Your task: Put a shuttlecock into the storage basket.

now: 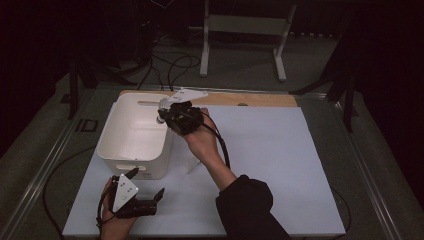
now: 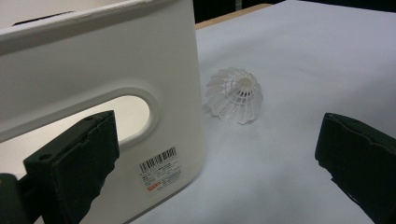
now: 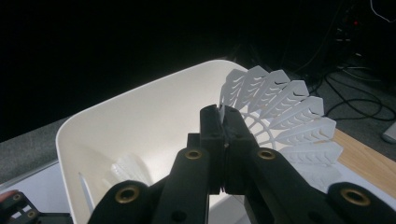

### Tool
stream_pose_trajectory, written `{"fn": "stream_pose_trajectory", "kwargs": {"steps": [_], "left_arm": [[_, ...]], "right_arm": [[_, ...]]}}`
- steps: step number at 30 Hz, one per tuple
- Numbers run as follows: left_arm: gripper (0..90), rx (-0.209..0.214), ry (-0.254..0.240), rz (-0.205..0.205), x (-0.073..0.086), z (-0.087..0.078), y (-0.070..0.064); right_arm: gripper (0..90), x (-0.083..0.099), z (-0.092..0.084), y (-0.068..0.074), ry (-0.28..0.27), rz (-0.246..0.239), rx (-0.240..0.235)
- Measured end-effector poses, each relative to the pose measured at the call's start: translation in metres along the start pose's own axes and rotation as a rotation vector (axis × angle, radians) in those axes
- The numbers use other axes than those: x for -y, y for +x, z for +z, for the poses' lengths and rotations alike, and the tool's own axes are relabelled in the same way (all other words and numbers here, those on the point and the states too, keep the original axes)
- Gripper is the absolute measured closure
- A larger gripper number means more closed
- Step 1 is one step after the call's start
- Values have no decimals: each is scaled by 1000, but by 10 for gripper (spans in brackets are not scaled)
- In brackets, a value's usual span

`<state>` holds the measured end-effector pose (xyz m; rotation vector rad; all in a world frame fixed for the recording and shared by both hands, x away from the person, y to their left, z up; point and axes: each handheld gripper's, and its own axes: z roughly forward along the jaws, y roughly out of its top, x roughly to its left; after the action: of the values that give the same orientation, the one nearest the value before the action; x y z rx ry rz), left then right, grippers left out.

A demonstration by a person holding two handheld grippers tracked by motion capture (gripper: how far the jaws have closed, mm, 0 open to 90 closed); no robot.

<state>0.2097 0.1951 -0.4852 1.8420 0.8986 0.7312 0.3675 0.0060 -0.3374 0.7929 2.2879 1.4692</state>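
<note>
My right gripper (image 3: 224, 119) is shut on the feathered skirt of a white shuttlecock (image 3: 285, 121). It holds the shuttlecock above the right rim of a white plastic bin (image 3: 140, 112). From the high view this gripper (image 1: 164, 116) hangs over the bin (image 1: 131, 132) with the shuttlecock (image 1: 161, 119) at its tip. A second shuttlecock (image 3: 128, 170) lies inside the bin. A third shuttlecock (image 2: 235, 95) lies on the white sheet just right of the bin's wall (image 2: 93, 60). My left gripper (image 2: 217, 140) stands open with nothing between its jaws and faces that shuttlecock. It rests near the table's front left (image 1: 146, 184).
The white sheet (image 1: 270, 160) covers the table, with a wooden edge (image 1: 260, 99) at the back. A label with a barcode (image 2: 160, 168) is on the bin's near wall, below its handle slot. Cables and a white stand (image 1: 245, 30) are on the floor behind.
</note>
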Motion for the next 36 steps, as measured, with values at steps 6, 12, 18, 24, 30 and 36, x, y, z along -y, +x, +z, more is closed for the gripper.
{"fn": "stream_pose_trajectory", "kwargs": {"steps": [6,12,18,24,30,36], "left_arm": [[3,2,0,-1,0,0,0],[3,3,0,-2,0,0,0],[3,3,-1,-2,0,0,0],[3,2,3,0,0,0,0],[3,2,3,0,0,0,0],[3,3,2,-1,0,0,0]], "right_arm": [[895,-2,6,8,10,-22,-30],[877,-3,12,14,14,-34,-65],[369,-4,10,9,15,9,-72],[184,-2,3,-3,11,38,-24],[101,4,0,-12,15,56,1],[92,10,-2,-21,15,72,29]]}}
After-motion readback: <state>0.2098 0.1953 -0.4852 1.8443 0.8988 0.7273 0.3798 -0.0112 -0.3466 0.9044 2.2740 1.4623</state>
